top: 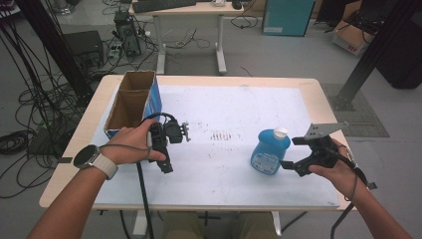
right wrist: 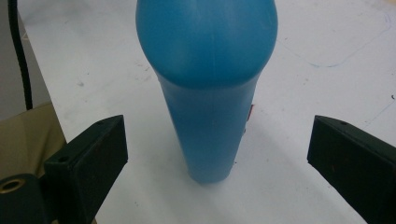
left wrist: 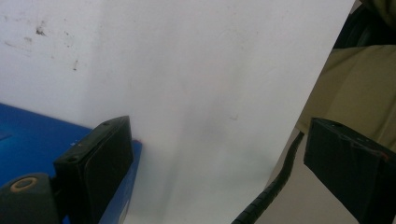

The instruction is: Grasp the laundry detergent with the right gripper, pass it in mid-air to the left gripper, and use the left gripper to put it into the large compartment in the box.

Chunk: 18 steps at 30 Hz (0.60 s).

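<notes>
While the blue bottle stands upright on the white desk, the right tool waits just beside it, and the left tool sits near a cardboard box. In the left gripper view, the left tool's jaws are spread over bare desk. In the right gripper view, the right tool's jaws are spread wide, with the bottle between them, not touching.
</notes>
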Each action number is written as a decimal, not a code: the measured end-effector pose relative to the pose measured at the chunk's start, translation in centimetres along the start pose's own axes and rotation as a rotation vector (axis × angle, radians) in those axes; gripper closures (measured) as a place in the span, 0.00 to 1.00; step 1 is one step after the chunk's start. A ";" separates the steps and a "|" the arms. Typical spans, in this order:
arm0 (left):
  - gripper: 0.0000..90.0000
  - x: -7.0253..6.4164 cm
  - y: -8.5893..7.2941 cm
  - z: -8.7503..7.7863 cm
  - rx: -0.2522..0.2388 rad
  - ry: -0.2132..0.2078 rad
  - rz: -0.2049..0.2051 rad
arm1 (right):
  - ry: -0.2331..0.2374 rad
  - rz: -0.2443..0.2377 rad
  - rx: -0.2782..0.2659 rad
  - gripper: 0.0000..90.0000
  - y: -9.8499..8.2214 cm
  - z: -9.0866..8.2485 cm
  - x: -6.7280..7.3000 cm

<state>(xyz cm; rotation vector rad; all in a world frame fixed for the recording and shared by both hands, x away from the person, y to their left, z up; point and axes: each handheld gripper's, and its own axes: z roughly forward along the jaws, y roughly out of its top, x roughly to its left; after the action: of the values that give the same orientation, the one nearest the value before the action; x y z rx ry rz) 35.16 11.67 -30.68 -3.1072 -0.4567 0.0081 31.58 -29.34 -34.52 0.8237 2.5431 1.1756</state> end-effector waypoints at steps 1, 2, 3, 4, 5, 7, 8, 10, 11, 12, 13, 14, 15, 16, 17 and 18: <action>0.10 0.0 0.0 0.0 0.001 -0.001 0.000 | 0.000 -0.001 0.000 0.05 0.0 0.0 0.0; 0.10 0.0 0.0 0.0 0.000 -0.001 -0.001 | 0.000 -0.001 0.000 0.05 0.0 0.0 0.0; 0.10 0.0 0.0 0.0 0.001 -0.001 0.000 | 0.000 0.000 -0.002 0.05 0.0 0.1 0.0; 0.10 0.0 0.0 0.0 -0.001 0.002 -0.001 | 0.000 0.000 -0.002 0.05 0.0 0.1 0.0; 0.10 0.0 0.0 0.0 0.000 0.002 0.000 | -0.001 -0.001 -0.004 0.05 0.0 0.1 0.0; 0.10 0.0 -0.1 0.0 -0.002 -0.003 -0.005 | -0.001 0.001 -0.005 0.05 0.0 0.1 0.0; 0.10 0.0 -0.1 0.0 -0.003 0.000 -0.006 | -0.001 0.000 -0.004 0.05 0.0 0.1 0.0; 0.10 0.0 -0.1 0.1 -0.002 -0.002 -0.006 | 0.000 0.000 -0.005 0.05 0.0 0.2 0.0; 0.10 0.0 -0.1 0.1 -0.003 -0.001 -0.007 | 0.000 -0.002 -0.004 0.05 0.0 0.2 0.0; 0.10 0.0 -0.1 0.1 -0.002 -0.006 -0.008 | 0.000 -0.001 -0.005 0.05 0.0 0.2 0.0; 0.10 0.0 -0.1 0.1 -0.003 -0.006 -0.009 | 0.000 -0.001 -0.005 0.05 0.0 0.2 0.0; 0.10 0.0 -0.1 0.1 -0.004 -0.003 -0.009 | -0.001 -0.001 -0.005 0.05 -0.1 0.2 0.0; 0.10 0.0 -0.2 0.1 -0.003 -0.003 -0.009 | -0.002 0.000 -0.006 0.05 -0.1 0.2 0.1; 0.10 0.0 -0.2 0.1 -0.002 -0.004 -0.009 | -0.002 0.001 -0.007 0.05 -0.1 0.2 0.0; 0.10 0.0 -0.2 0.1 -0.007 -0.004 -0.013 | -0.002 0.000 -0.009 0.05 -0.1 0.2 0.0; 0.10 0.0 -0.2 0.1 -0.007 -0.005 -0.014 | -0.003 0.003 -0.012 0.05 -0.1 0.2 0.0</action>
<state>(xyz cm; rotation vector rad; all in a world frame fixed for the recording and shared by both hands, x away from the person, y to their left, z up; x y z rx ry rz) 35.08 11.82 -30.81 -3.1117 -0.4789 0.0139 31.59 -29.23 -34.76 0.8265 2.5310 1.1884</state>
